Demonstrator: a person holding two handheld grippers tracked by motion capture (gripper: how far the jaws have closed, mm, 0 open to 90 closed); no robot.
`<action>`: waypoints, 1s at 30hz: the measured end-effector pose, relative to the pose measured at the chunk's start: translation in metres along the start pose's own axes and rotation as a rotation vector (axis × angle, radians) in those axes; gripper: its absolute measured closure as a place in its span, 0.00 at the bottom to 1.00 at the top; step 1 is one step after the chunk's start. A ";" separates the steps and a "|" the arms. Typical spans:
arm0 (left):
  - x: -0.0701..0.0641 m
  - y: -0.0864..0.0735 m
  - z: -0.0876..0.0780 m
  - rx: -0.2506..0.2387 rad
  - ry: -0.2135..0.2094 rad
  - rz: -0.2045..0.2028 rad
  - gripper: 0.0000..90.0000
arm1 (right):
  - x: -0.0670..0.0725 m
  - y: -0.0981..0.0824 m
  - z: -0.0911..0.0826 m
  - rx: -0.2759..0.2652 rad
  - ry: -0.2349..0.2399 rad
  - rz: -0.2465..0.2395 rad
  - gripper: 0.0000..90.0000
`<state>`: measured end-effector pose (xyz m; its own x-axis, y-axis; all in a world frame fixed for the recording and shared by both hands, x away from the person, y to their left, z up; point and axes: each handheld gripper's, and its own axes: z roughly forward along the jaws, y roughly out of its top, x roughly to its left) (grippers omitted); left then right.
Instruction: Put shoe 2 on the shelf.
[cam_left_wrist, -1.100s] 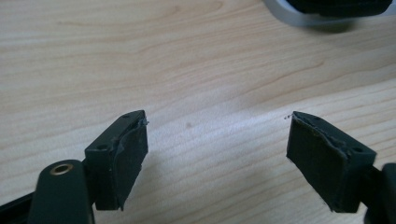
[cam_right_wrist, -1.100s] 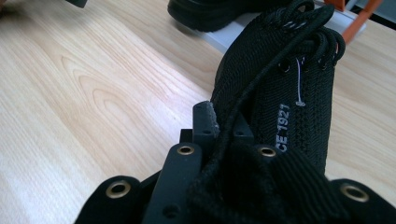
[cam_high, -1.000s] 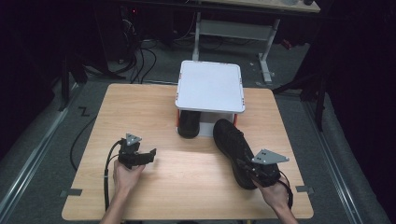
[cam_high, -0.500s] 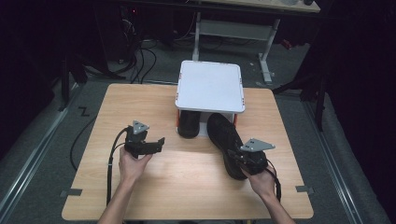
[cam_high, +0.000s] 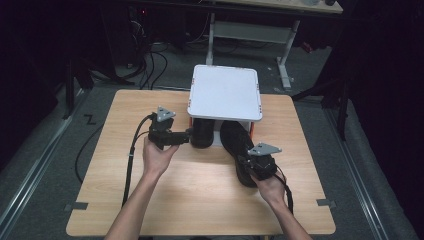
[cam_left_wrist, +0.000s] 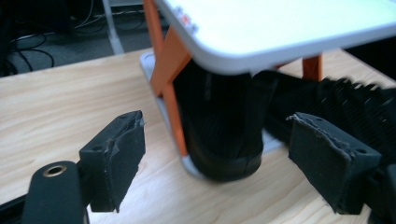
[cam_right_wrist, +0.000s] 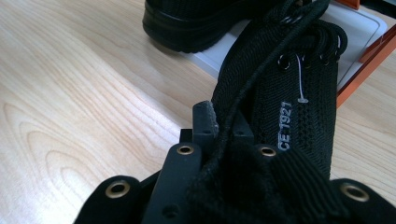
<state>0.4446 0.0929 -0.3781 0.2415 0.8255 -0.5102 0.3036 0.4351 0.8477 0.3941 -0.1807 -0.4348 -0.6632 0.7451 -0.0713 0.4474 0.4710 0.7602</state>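
From the high view we saw the rack (cam_high: 225, 92), white-topped on orange legs, at the table's (cam_high: 150, 210) twelve o'clock end. One shoe (cam_high: 202, 134) already sat under it. The second shoe (cam_high: 240, 150) lay just beside it toward three o'clock, its front under the rack's edge and its heel toward five o'clock. Its long axis ran roughly from eleven to five. The right gripper (cam_high: 257, 167) sat at that heel; the left gripper (cam_high: 186, 136) hovered at the first shoe's nine o'clock side, near it but apart.

In the left gripper view the jaws stood released, wide apart, with nothing between them. The first shoe (cam_left_wrist: 219, 126) stood heel toward us on the rack's base beside an orange leg (cam_left_wrist: 170, 79). The second shoe (cam_left_wrist: 345, 109) lay blurred toward three o'clock.

In the right gripper view the jaws were clenched on the second shoe (cam_right_wrist: 299, 102) at its rear collar, knit fabric and a lace bunched between them. The shoe pointed away toward one o'clock, onto the rack's white base (cam_right_wrist: 355, 37).

We judged the step to be sliding this shoe in beside its mate. To do it well, we should push along the shoe's own axis, swing the heel slightly toward six o'clock so both lie parallel, and keep the toe clear of the orange leg. The left gripper could steady the first shoe.
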 end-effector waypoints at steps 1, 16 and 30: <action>-0.002 0.003 0.003 -0.003 -0.003 -0.006 0.22 | 0.000 0.001 0.001 0.000 -0.003 0.005 0.96; -0.027 0.021 0.052 -0.001 0.059 0.019 0.33 | -0.004 0.012 0.014 0.003 -0.015 0.070 0.95; -0.024 0.018 0.059 0.004 0.061 0.015 0.46 | -0.007 0.025 0.035 0.015 -0.064 0.078 0.95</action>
<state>0.4989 0.0599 -0.3589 0.1896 0.8520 -0.4880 0.3039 0.4216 0.8543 0.4314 -0.1576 -0.4375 -0.5867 0.8080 -0.0535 0.5056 0.4172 0.7552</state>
